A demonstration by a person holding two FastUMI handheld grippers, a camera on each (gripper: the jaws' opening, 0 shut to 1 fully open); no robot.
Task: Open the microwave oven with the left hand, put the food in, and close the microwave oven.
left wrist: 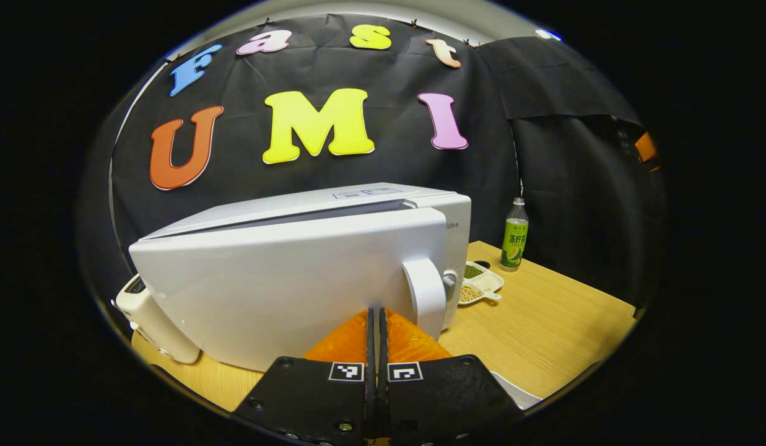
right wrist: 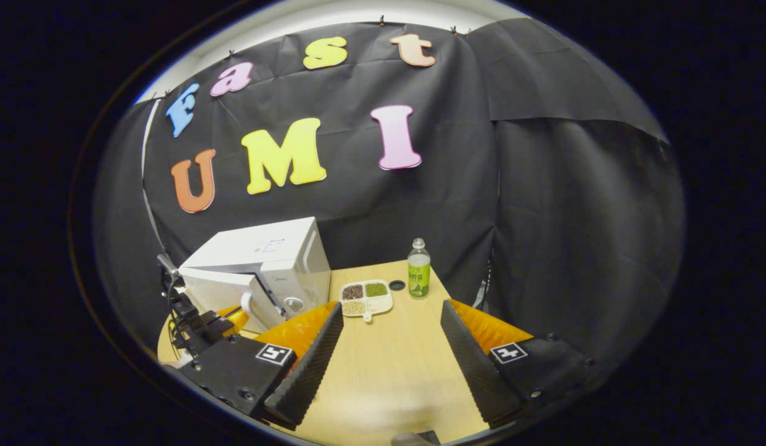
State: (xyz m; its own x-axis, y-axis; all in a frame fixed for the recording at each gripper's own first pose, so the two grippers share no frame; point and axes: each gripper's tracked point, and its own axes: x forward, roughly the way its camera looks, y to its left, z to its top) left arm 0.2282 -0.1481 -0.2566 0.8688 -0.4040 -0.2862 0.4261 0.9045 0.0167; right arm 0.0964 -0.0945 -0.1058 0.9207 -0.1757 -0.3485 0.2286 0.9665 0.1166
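Microwave door [left wrist: 283, 279] is standing ajar, its handle [left wrist: 425, 296] lying just beyond and right of the pressed-together left gripper [left wrist: 377, 322].

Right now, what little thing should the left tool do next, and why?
Probably swing the microwave door wider. It stands only partly open, the left tool sits shut just beside the door handle, and the food tray waits on the table. The right tool is open and holds nothing, so the opening likely needs more room first.
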